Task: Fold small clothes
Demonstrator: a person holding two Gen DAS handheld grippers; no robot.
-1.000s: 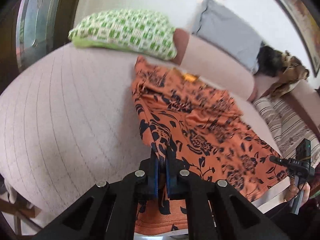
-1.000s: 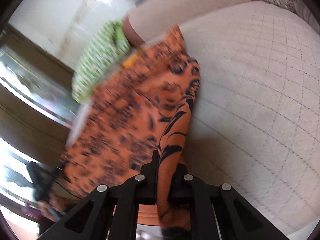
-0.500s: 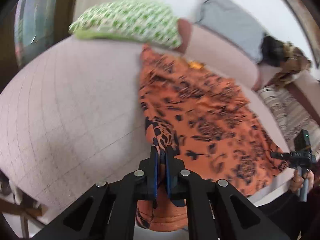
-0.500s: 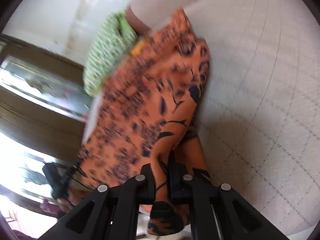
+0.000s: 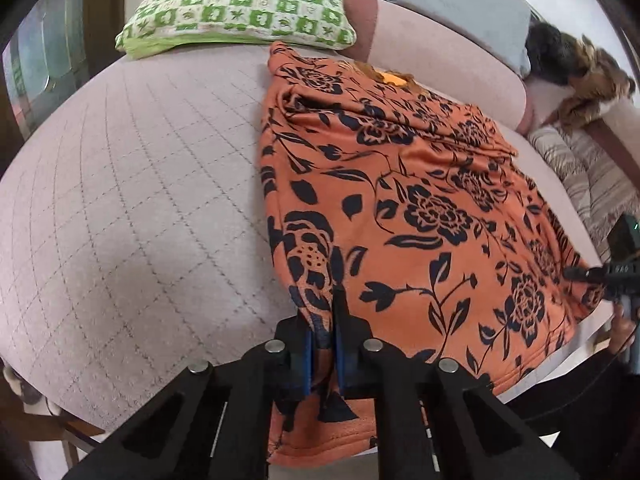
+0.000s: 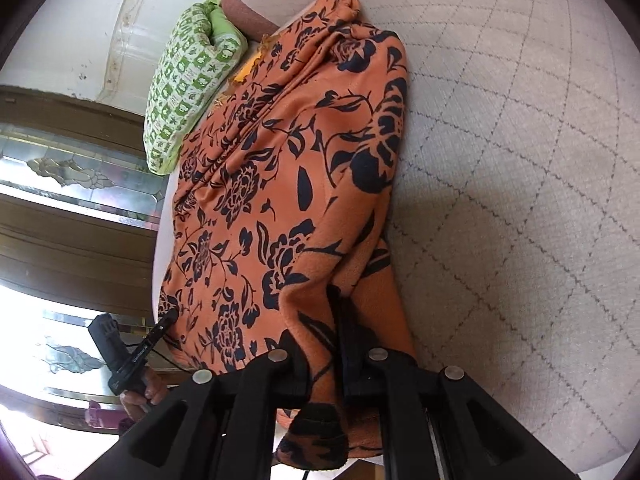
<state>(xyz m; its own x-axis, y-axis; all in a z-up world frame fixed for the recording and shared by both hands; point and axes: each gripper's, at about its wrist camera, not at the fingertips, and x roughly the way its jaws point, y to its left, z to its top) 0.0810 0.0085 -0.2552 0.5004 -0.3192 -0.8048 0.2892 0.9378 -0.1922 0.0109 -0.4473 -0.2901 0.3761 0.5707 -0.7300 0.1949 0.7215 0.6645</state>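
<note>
The cloth (image 5: 420, 208) lies on the bed (image 5: 140, 200). Each hand-held gripper, left (image 5: 324, 344) and right (image 6: 324, 360), pinches one near corner tight. An uneven pull could bunch it up.

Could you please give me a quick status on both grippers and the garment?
Left gripper shut on orange floral garment, near hem. Right gripper shut on the opposite near corner. Garment spread on quilted bed; green pillow touches far end.
</note>
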